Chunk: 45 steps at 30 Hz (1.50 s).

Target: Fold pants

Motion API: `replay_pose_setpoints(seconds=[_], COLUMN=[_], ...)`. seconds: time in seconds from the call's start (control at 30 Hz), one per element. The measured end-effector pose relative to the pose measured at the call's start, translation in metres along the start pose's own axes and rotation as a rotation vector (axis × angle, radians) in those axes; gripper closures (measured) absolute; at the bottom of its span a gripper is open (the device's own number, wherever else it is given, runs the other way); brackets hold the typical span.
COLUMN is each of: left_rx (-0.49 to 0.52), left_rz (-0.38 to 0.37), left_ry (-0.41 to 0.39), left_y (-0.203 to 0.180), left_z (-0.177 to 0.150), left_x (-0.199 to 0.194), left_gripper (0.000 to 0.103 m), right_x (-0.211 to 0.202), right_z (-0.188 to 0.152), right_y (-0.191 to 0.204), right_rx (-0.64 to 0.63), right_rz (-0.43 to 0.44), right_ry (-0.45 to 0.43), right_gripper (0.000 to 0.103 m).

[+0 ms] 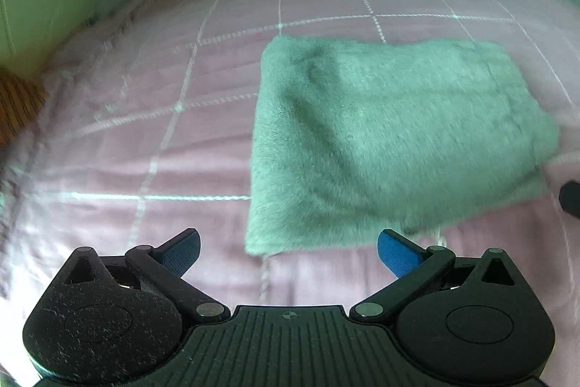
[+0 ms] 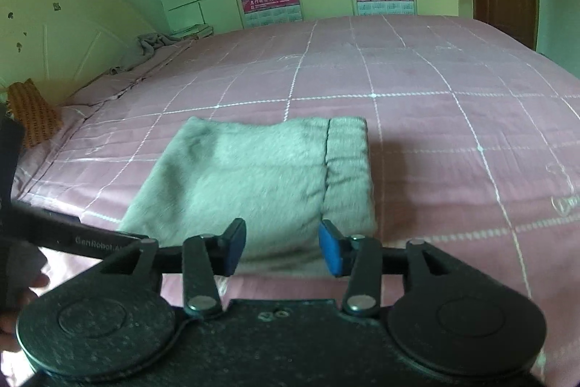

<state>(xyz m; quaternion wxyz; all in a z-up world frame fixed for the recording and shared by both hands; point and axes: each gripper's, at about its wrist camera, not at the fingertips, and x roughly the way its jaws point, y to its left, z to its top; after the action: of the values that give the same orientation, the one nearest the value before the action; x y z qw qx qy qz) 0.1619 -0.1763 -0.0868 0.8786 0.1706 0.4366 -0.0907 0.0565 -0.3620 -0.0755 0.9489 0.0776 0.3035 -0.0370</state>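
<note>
Folded pale-green pants (image 1: 391, 140) lie flat on the pink checked bedspread (image 1: 152, 118). Left gripper (image 1: 289, 251) gapes wide, empty; right gripper (image 2: 282, 247) also parted, gripping nothing.

Mint-green fuzzy pants (image 2: 253, 180) ahead of blue-padded black fingers (image 2: 331, 251); pink bedspread (image 2: 435, 133) with a white grid beyond.

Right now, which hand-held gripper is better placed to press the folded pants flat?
Right hand-held gripper: open, centred at the pants' near edge. Left is open, off their corner.
</note>
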Motion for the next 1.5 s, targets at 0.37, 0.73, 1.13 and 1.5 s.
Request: replay_pose_setpoints(seconds=[0.37, 0.73, 1.13, 1.5], left_rx=[-0.024, -0.028, -0.023, -0.103], left_rz=[0.021, -0.015, 0.003, -0.053], left_ry=[-0.111, -0.22, -0.301, -0.288], left_y=[0.016, 0.022, 0.022, 0.033], left_z=[-0.049, -0.101, -0.116, -0.112], left_x=[-0.098, -0.165, -0.211, -0.226], left_gripper=[0.0, 0.0, 0.0, 0.0], right_x=[-0.076, -0.144, -0.191, -0.209], right_z=[-0.029, -0.056, -0.045, -0.033], right_y=[0.019, 0.05, 0.062, 0.069], right_rx=[0.037, -0.044, 0.02, 0.051], right_rz=[0.053, 0.047, -0.025, -0.152], right_ry=[-0.051, -0.101, -0.161, -0.192], right_gripper=[0.046, 0.037, 0.001, 0.0])
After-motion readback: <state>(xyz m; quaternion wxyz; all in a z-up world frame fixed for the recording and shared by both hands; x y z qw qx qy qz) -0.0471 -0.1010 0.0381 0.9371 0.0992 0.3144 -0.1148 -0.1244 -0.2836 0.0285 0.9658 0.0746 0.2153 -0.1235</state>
